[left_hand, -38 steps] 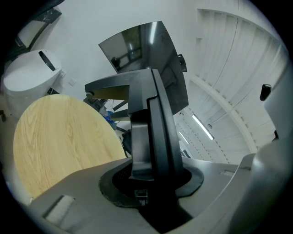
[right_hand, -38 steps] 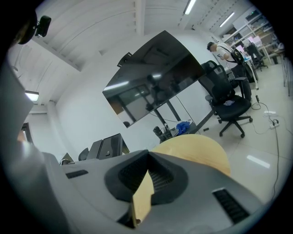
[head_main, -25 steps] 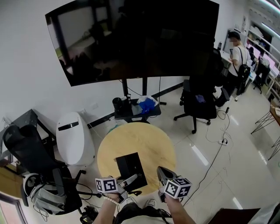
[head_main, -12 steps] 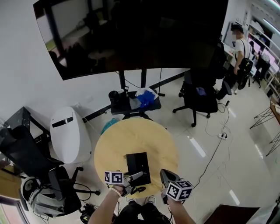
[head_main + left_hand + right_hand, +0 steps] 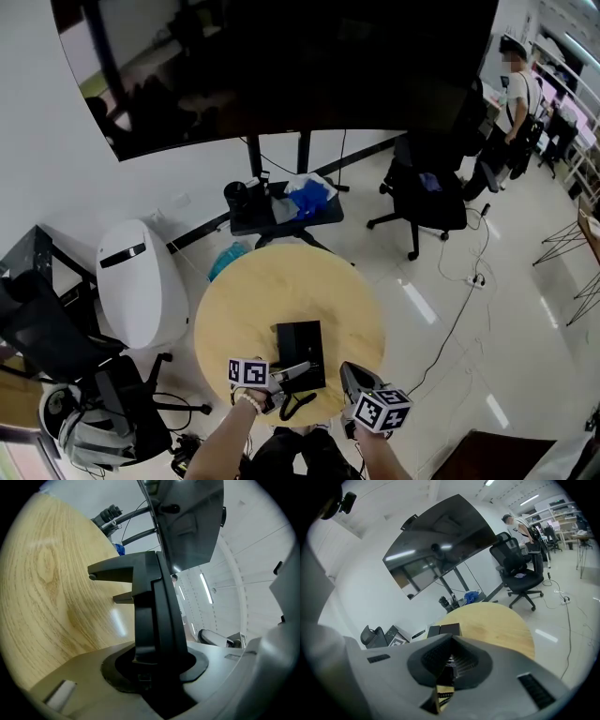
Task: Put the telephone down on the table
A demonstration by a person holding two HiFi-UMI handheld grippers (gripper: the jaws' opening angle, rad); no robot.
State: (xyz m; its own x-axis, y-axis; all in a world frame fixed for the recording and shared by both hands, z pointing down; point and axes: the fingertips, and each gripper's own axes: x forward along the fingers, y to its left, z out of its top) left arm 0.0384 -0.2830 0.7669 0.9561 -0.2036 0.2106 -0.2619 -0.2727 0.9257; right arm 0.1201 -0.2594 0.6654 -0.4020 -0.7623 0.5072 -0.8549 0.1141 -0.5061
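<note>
Head view — left tool tight on flat black telephone over round wooden table — right tool closed.

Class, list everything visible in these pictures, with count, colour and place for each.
telephone: one, black, over the table's near side, in the left gripper
table: one, light wood, round, centre
screen: one, black, behind the table
office chairs: two nearby, black, beyond the table's right and far left
rounded unit: one, white, left of the table
person: one, white top, far right
left gripper: one, grey, shut on the telephone
right gripper: one, grey, shut and empty, right of the telephone
</note>
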